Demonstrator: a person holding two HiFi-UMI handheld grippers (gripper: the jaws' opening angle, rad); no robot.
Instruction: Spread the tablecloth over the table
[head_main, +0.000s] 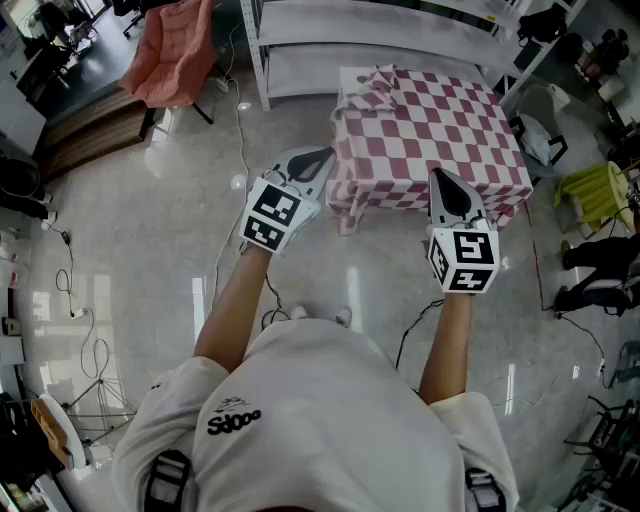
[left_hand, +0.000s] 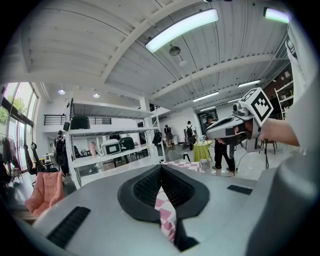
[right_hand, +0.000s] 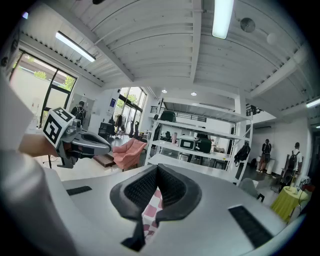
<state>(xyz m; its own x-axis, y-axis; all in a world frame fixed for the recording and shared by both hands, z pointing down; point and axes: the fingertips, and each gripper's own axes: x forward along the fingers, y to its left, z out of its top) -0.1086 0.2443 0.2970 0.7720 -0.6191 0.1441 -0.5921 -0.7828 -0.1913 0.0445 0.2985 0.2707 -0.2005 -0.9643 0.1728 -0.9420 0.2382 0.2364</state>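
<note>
We stand at the near side of the tabletop, which sits in the upper middle of the head view under the pink-and-white checked tablecloth. The cloth already covers most of the top. Only a pale corner seems bare at the upper left of the cloth, where the fabric lies bunched and folded back. Our left claw is clenched on the near left corner of the cloth, and the left gripper view shows a checked strip pinched between its pads. Our right claw is likewise clamped on the near edge further right, with checked fabric showing between its jaws in the right gripper view. Both claws point roughly level, side by side and well apart. As we judge it, the step in hand is drawing the near edge out and squaring it. To do that well, we should pull both corners towards us evenly with the edge taut between the claws. Enough tension would drag the far left fold flat. Then we lower together so the overhang falls evenly, and let go only once the cloth lies smooth.
</note>
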